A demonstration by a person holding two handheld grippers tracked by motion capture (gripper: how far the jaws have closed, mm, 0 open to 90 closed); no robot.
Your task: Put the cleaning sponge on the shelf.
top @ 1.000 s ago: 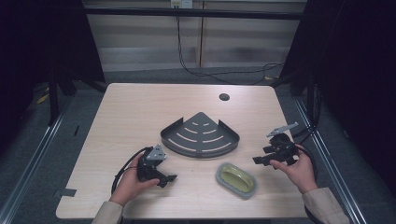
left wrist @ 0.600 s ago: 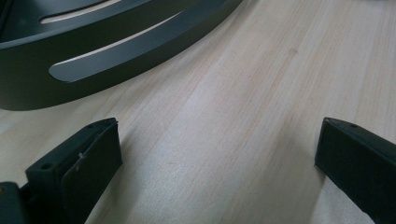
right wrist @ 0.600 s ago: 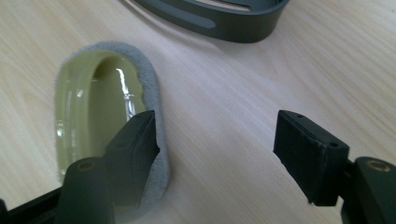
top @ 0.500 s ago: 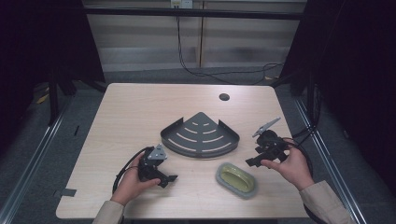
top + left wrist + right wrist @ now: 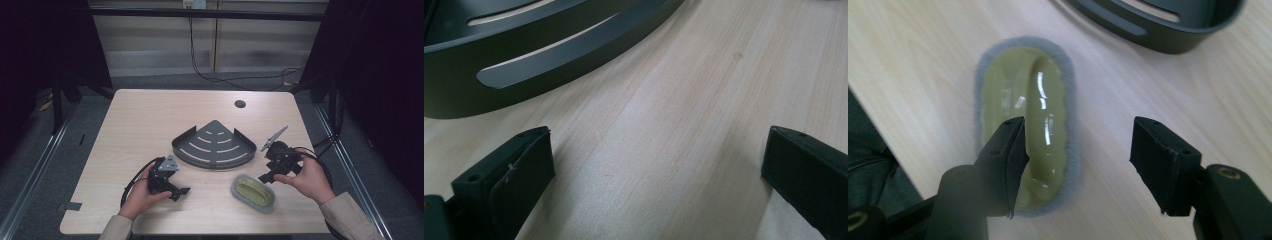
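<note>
- The right gripper point(image 5: 1075, 162) stands with its jaws wide apart and nothing between them; in the right gripper view one jaw overlaps the near end of an oval olive-green dish point(image 5: 1030, 137) with a grey rim, while the other jaw is over bare wood.
- Whether that jaw touches the dish or hangs above it cannot be told from these views.
- In the high view the right gripper point(image 5: 272, 172) is held in the person's right hand point(image 5: 310, 177), just beside the dish point(image 5: 253, 192), which lies near the front edge of the table point(image 5: 150, 115).
- The left gripper point(image 5: 654, 170) is also spread wide and empty, its jaws low over bare tabletop; both jaws are cut off by the bottom of the left gripper view.
- The left hand point(image 5: 140, 197) wraps around the left gripper point(image 5: 176, 191), hiding most of its body in the high view.
- A dark grey fan-shaped corner rack point(image 5: 215, 146) with slotted base sits in the middle of the table, between the two grippers and apart from both.
- In the left gripper view just a curved stretch of the rack's wall point(image 5: 549, 55) appears, cropped at the top edge.
- A small dark round hole point(image 5: 240, 104) lies near the table's far edge.
</note>
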